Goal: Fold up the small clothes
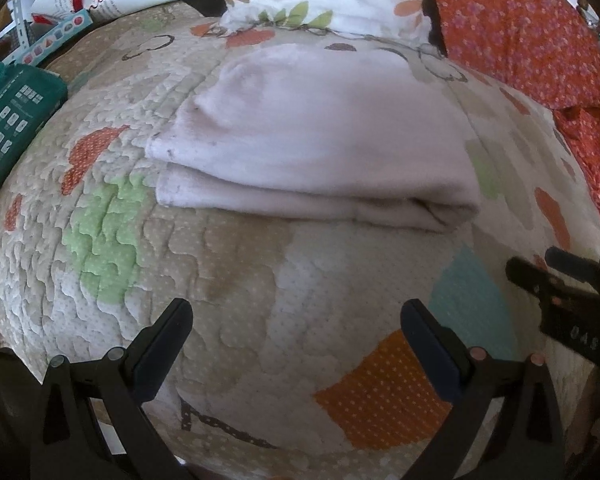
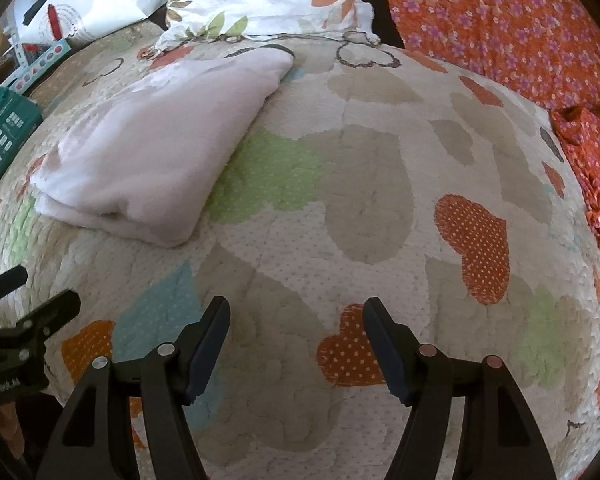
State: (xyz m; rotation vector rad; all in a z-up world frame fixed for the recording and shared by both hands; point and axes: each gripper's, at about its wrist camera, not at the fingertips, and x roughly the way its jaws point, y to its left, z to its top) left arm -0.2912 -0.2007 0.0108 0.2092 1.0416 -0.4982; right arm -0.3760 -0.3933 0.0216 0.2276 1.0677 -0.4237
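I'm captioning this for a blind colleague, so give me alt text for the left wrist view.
A folded pale pink cloth lies on a quilted bedspread with heart patches, ahead of the open, empty left gripper. The right gripper pokes in at the right edge, and an orange floral fabric lies beyond.

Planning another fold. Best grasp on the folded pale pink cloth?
Judging by its pose, grip the pale pink cloth at its near right corner, where the stacked layers end, approaching low from the near side. The left gripper and right gripper are open, holding nothing, above the quilt.
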